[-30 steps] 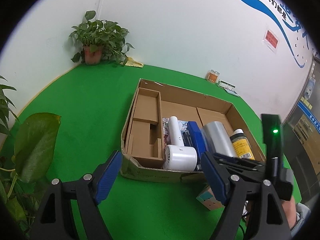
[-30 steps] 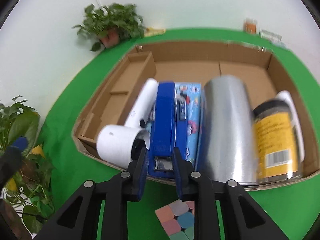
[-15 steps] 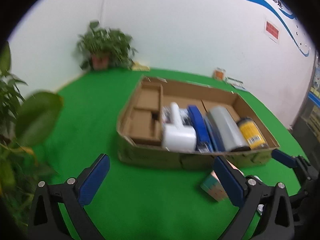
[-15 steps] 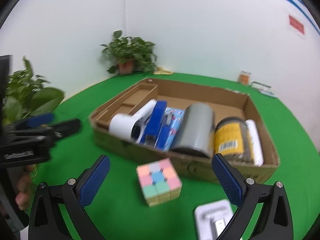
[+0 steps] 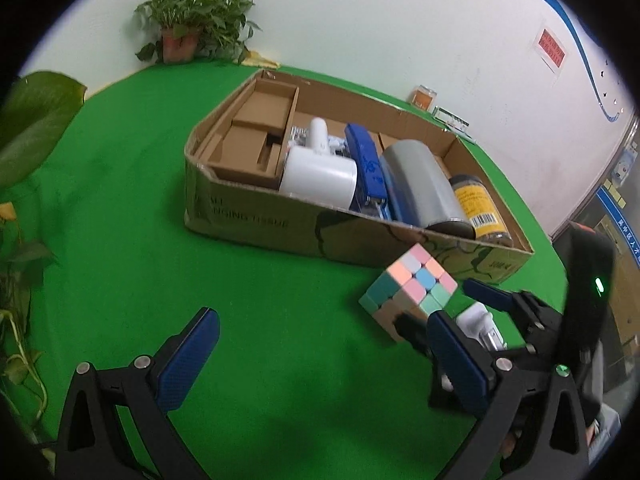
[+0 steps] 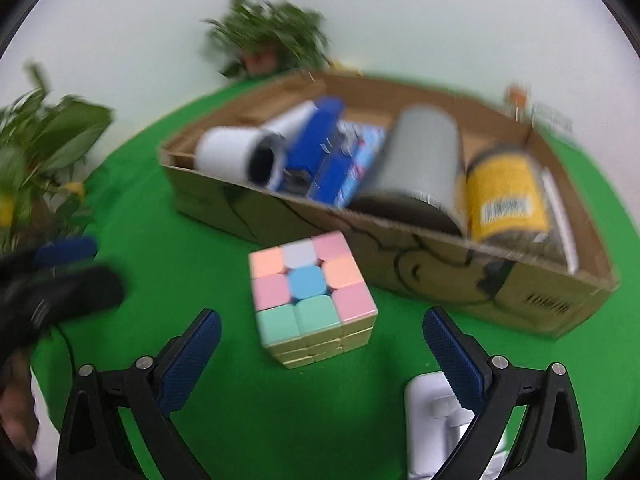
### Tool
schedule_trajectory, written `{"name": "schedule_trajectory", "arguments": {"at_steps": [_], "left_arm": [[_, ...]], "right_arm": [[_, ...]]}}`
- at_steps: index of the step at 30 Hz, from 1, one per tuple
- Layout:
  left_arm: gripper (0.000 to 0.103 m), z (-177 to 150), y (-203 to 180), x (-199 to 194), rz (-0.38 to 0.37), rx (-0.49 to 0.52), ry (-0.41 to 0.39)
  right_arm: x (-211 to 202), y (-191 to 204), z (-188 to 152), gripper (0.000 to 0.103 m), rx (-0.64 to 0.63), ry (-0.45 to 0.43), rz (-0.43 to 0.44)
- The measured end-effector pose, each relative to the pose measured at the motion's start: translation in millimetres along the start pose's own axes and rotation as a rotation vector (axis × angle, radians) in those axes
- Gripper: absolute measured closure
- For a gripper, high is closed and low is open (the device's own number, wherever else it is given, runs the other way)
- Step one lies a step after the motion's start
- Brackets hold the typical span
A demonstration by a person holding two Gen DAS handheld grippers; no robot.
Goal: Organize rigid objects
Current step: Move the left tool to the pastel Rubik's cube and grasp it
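Observation:
A pastel puzzle cube (image 6: 314,294) sits on the green mat just in front of a shallow cardboard box (image 6: 440,268). My right gripper (image 6: 320,344) is open and empty, its jaws spread wide around the space just short of the cube. A white plug-like object (image 6: 444,428) lies under its right finger. The box holds a white hair dryer (image 5: 318,174), a blue stapler (image 5: 366,170), a silver cylinder (image 5: 420,186) and a yellow-labelled jar (image 5: 478,210). My left gripper (image 5: 320,354) is open and empty above bare mat, left of the cube (image 5: 410,290).
A potted plant (image 5: 190,20) stands at the far wall, and large leaves (image 5: 28,128) crowd the left edge. A small orange jar (image 5: 423,98) and a card sit behind the box. The box's left compartments (image 5: 256,136) hold cardboard inserts.
My right gripper let go of the blue stapler in the box, opened wide, pulled back and came down close to the cube. My left gripper shifted nearer the mat.

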State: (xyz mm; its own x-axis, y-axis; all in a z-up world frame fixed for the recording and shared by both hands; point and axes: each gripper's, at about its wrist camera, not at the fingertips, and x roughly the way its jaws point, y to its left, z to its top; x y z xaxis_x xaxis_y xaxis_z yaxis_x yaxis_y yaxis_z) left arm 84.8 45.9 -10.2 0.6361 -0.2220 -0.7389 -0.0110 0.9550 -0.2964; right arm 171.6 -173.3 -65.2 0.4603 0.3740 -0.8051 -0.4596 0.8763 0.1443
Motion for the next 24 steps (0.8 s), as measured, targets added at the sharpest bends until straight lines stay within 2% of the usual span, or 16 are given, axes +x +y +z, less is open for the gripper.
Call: {"name": "schedule_trajectory", "arguments": {"at_steps": [2,4,8,13,14,16,17,20,24], "left_arm": [[0.000,-2,5,1,-0.016,-0.022,0.011],[0.000,-2,9,3,-0.037,-0.045,0.029],[0.000,-2,15,9,-0.086,-0.088,0.057],[0.000,-5,13,26,-0.160,-0.098,0.139],[0.001,-7,12,30,-0.175,-0.098,0.160],[0.001,-12,12,35,-0.202,-0.100,0.192],[0.001,-15,11,37,-0.228,-0.101,0.213],[0.001,-20,7,42,-0.277,-0.099,0.242],[0.001,-21,-1,53,-0.318,-0.103,0.268]], "right_arm": [[10,-6,3,0.016,0.043,0.026,0.078],[18,-6,2,0.041,0.034,0.036,0.060],[17,-1,-8,0.042,0.012,0.038,0.030],[0,14,-30,0.038,0.039,0.055,0.030],[-8,20,-38,0.036,0.048,0.054,0.065],[-20,26,-50,0.011,0.059,0.039,0.174],[-31,28,-58,0.009,0.055,0.004,0.233],[-48,22,-70,0.008,0.035,-0.060,0.203],[-39,11,-69,0.009,0.054,-0.031,0.184]]}}
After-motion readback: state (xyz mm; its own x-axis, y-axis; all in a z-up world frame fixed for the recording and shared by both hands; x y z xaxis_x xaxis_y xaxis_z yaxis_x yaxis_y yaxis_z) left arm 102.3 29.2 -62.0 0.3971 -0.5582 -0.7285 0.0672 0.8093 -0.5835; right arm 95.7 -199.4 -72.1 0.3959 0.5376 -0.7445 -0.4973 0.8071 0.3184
